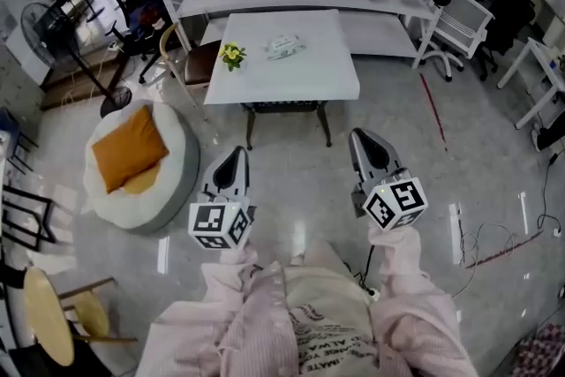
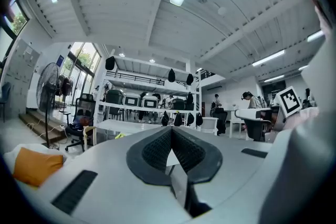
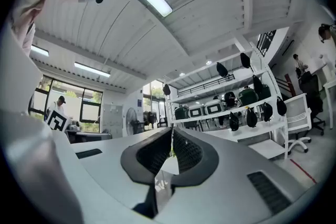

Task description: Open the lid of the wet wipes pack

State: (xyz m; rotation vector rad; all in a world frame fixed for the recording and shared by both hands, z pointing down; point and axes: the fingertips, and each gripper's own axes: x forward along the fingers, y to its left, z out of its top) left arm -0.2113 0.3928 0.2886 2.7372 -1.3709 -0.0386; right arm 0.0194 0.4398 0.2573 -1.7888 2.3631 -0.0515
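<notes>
Holds left gripper (image 1: 235, 159) and right gripper (image 1: 362, 141) side by side over the glossy floor (image 1: 415, 154), short of the near edge of the white table (image 1: 305, 84), both pointing toward it. Shows each claw pressed together in its own gripper view, ribbed pads (image 2: 157, 149) meeting at the tips with nothing pinched on the left, and likewise on the right (image 3: 186, 152). Finds the wet wipes pack (image 1: 284, 46) lying flat on the tabletop, about mid-width and somewhat nearer the far edge, well apart from both grippers; too small to tell how its lid sits. Places a small yellow flower bunch (image 1: 232, 56) close to the tabletop's left edge, apart from the pack. Leaves a white beanbag (image 1: 172, 181) with an orange cushion (image 1: 130, 147) on the floor, left of the table.
</notes>
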